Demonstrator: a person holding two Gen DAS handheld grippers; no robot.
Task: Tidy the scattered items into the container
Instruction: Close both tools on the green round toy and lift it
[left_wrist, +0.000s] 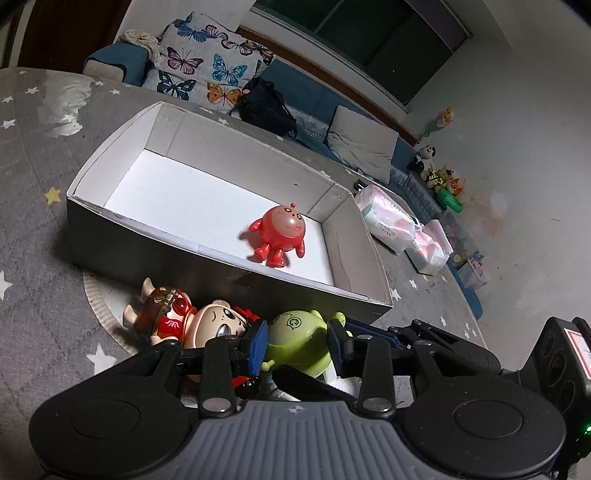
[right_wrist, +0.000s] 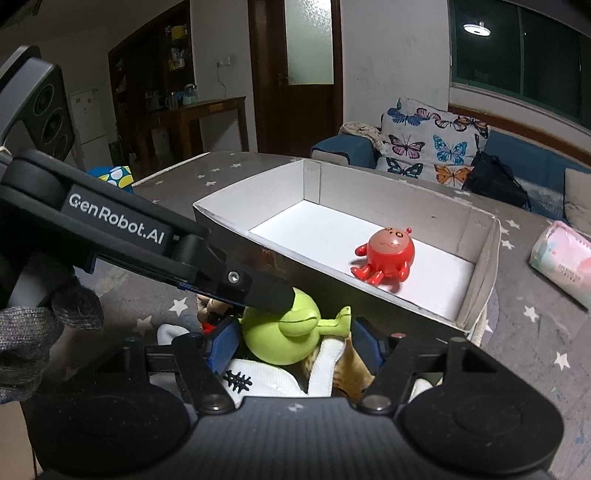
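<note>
A white-lined cardboard box (left_wrist: 92, 170) (right_wrist: 480, 254) sits on the grey star rug. A red round toy (left_wrist: 279, 232) (right_wrist: 386, 258) stands inside it near the right end. In front of the box lies a green round toy (left_wrist: 299, 341) (right_wrist: 284, 332). My left gripper (left_wrist: 297, 341) has its blue pads on both sides of the green toy, touching it. My right gripper (right_wrist: 293, 343) is open around the same toy and a white and orange plush (right_wrist: 332, 373) under it. The left gripper's arm (right_wrist: 147, 243) crosses the right view. A pig figure with goggles (left_wrist: 184, 321) lies left of the green toy.
Tissue packs (left_wrist: 388, 221) (right_wrist: 561, 254) lie on the rug right of the box. A blue sofa with a butterfly cushion (left_wrist: 207, 62) (right_wrist: 432, 144) and a black bag (left_wrist: 266, 107) runs behind. Plush toys (left_wrist: 439, 173) and bins stand by the far wall.
</note>
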